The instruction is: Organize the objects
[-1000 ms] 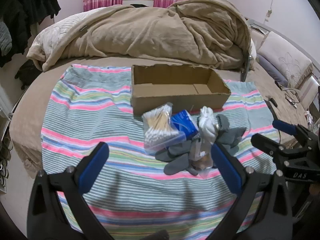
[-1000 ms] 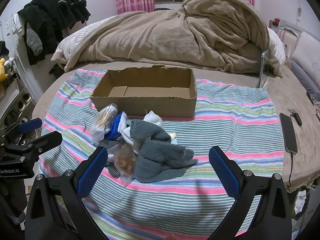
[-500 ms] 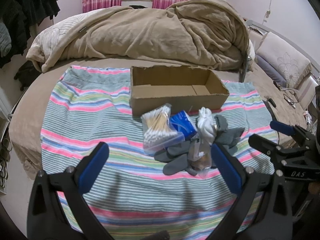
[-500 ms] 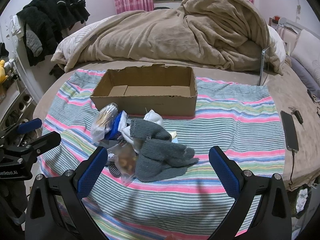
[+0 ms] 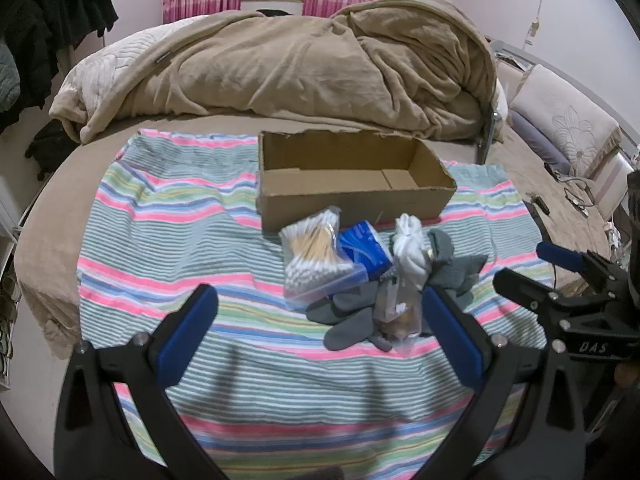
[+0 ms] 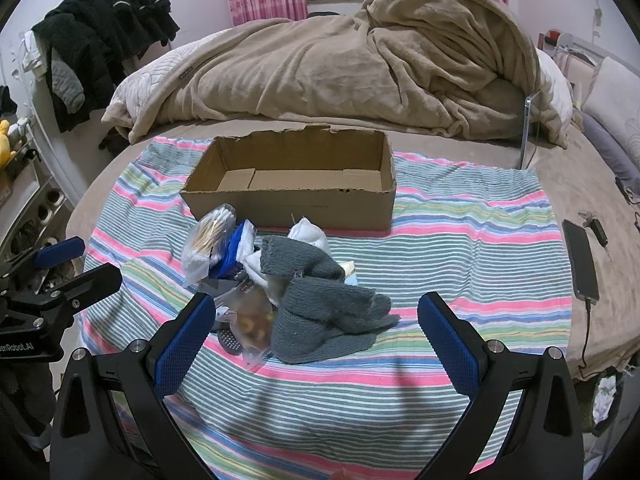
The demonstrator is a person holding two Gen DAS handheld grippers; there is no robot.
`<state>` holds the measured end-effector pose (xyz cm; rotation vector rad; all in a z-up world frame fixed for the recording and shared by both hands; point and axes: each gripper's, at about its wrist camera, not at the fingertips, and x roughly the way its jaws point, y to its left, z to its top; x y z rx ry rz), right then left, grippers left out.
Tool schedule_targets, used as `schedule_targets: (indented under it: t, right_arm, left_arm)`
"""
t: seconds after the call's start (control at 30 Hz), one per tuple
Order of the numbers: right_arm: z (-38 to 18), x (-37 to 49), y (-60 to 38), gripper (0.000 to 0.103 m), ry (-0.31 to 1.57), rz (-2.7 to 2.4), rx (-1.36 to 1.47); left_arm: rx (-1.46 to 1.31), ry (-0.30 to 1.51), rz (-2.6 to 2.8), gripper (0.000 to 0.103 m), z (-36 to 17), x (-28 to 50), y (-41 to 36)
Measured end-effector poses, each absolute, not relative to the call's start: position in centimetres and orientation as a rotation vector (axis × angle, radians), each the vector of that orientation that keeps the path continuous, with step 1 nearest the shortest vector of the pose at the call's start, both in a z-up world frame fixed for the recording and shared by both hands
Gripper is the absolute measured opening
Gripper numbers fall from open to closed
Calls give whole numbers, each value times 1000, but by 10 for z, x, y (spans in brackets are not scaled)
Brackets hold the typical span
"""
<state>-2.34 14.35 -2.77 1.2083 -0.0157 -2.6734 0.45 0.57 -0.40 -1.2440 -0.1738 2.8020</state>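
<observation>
An empty open cardboard box (image 5: 352, 184) (image 6: 296, 184) sits on a striped cloth (image 5: 168, 240) (image 6: 472, 248) on the bed. In front of it lies a pile: a bag of cotton swabs (image 5: 314, 254) (image 6: 208, 240), a blue packet (image 5: 366, 250) (image 6: 232, 254), a white bundle (image 5: 410, 248) (image 6: 308, 232), grey knit cloth (image 6: 324, 316) (image 5: 452, 268), a small clear bag (image 5: 400, 312) (image 6: 252, 320). My left gripper (image 5: 320, 336) is open and empty just before the pile. My right gripper (image 6: 316, 340) is open and empty, before the grey cloth.
A heaped tan blanket (image 5: 304, 72) (image 6: 360, 64) lies behind the box. A phone on a cable (image 6: 582, 260) lies right of the cloth. Dark clothes (image 6: 104, 40) hang at the left. Pillows (image 5: 560, 120) lie at the right.
Both grippers have drifted slightly; the views shifted a little. The pile and box have not moved.
</observation>
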Motion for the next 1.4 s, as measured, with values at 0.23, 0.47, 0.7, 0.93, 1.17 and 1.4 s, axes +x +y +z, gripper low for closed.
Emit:
schedule_targets:
  t: [0.23, 0.47, 0.7, 0.93, 1.17, 1.4]
  right_arm:
    - [-28, -24, 144, 103, -16, -2673, 1209]
    - [-28, -25, 144, 103, -15, -2673, 1210]
    - [-28, -26, 144, 103, -16, -2672, 1213]
    - [-28, -27, 144, 103, -17, -2670, 1215]
    - [-36, -33, 145, 103, -24, -2663, 1241]
    - [-50, -47, 148, 103, -40, -2632, 1295]
  left_arm:
    - [-1244, -175, 2801, 102, -4, 4, 5]
    - [-1243, -179, 2799, 102, -4, 3, 5]
    - [-1243, -179, 2797, 102, -4, 1, 5]
    - [-1247, -181, 2795, 102, -4, -1, 6]
    - [-1269, -186, 2782, 102, -12, -10, 5]
    - [-1311, -200, 2763, 102, -27, -25, 0]
